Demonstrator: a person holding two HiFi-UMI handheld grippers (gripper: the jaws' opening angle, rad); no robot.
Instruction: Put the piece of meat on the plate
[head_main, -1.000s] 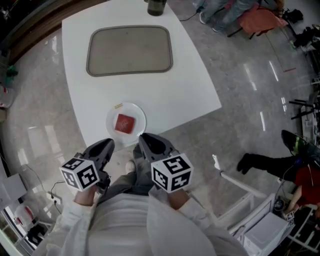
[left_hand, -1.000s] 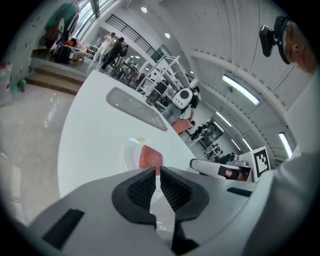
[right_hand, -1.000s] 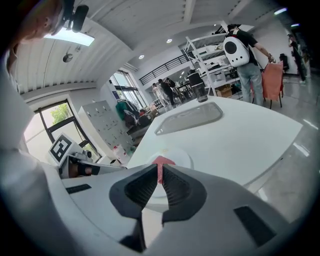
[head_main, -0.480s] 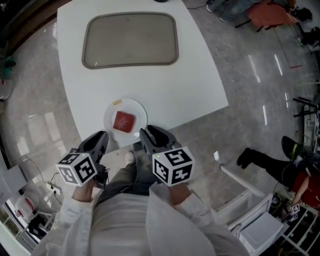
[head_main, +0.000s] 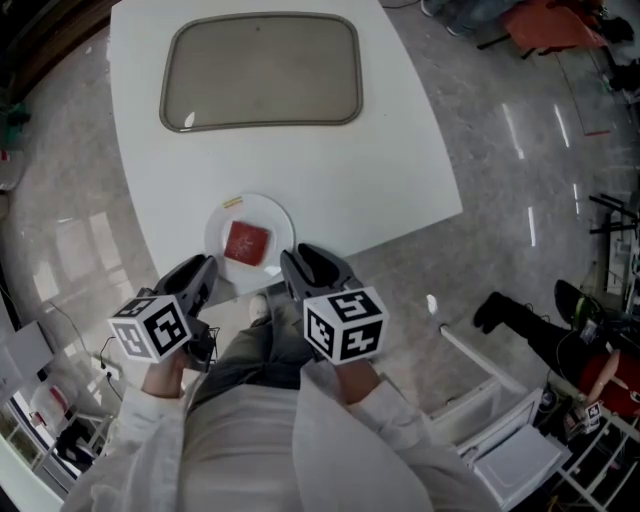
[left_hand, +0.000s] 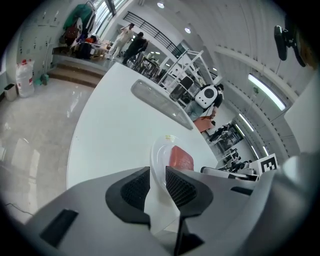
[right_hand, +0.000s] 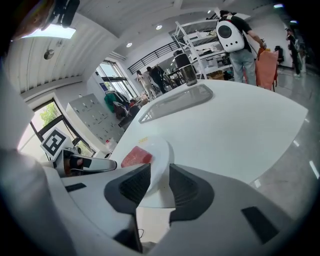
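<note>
The piece of meat (head_main: 248, 242) lies on the white plate (head_main: 277, 216), close to the near edge of the bench (head_main: 400, 160). Just off that edge hang the left gripper (head_main: 203, 270) and the right gripper (head_main: 298, 260), each with jaws slightly apart, gripping nothing. A tray (head_main: 260, 70) sits towards the far edge.

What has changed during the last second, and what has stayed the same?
Only the head camera shifted slightly: the dark bottle on the white table slipped out of its view. The red piece of meat stays on the round white plate; the left gripper and right gripper still hover open and empty near it.
</note>
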